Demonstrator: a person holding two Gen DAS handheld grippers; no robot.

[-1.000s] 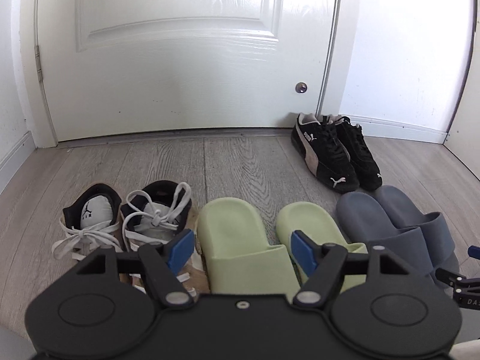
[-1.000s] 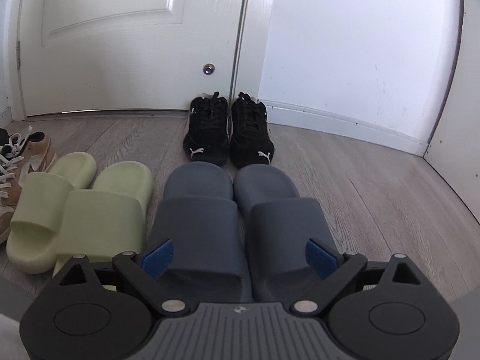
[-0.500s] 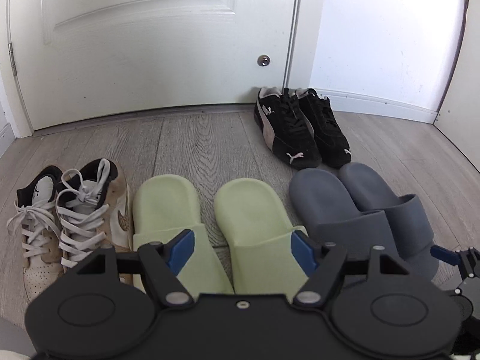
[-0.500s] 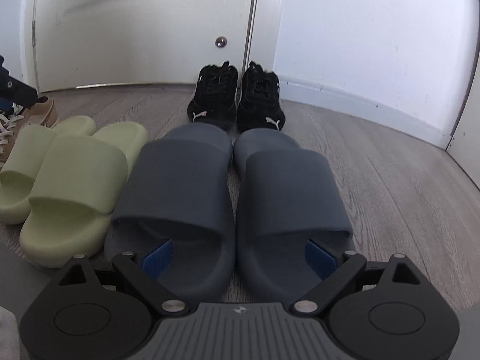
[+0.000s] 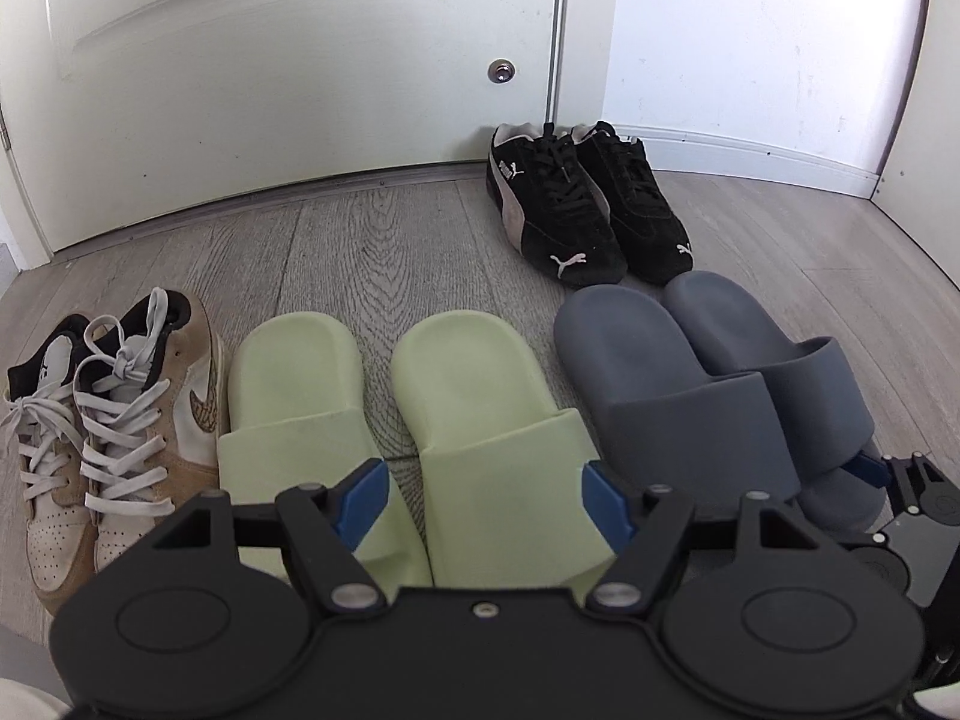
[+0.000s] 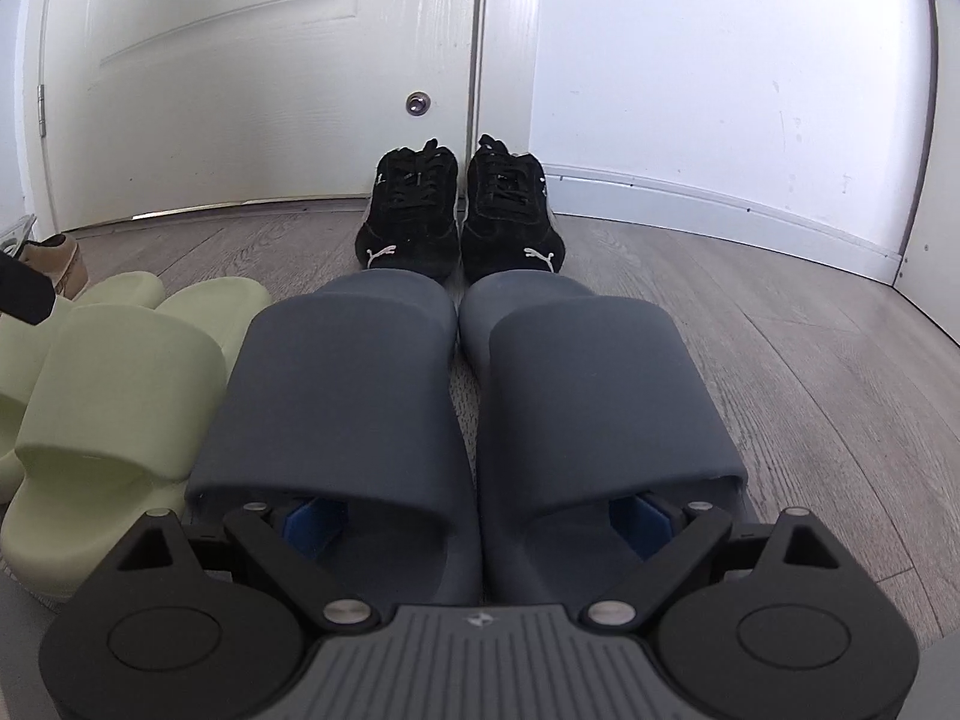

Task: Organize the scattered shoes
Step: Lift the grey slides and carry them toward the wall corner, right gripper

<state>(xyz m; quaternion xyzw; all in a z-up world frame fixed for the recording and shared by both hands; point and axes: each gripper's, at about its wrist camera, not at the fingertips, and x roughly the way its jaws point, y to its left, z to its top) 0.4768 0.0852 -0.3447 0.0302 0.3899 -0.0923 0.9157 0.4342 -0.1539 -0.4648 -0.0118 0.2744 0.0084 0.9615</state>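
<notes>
Right gripper (image 6: 477, 519) closing, one finger inside each dark grey foam slide (image 6: 336, 396), long axes dead ahead; left gripper (image 5: 483, 495) part-open, empty, over pale green foam slides (image 5: 492, 420).

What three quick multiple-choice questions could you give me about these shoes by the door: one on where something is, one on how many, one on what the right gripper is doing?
1. Where do the black sneakers stand?
A. against the door's foot
B. between the green slides
C. on top of the grey slides

2. How many pairs of shoes are on the floor?
A. two
B. four
C. six

3. How does the right gripper stand to the grey slides?
A. it holds one in the air
B. one finger reaches under each strap
C. it is far above them

Answers:
1. A, their heels sit by the door, beyond the grey slides.
2. B, tan sneakers, green slides, grey slides, black sneakers.
3. B, a blue pad shows inside each slide's opening, jaws closing, both slides resting on the floor.
</notes>
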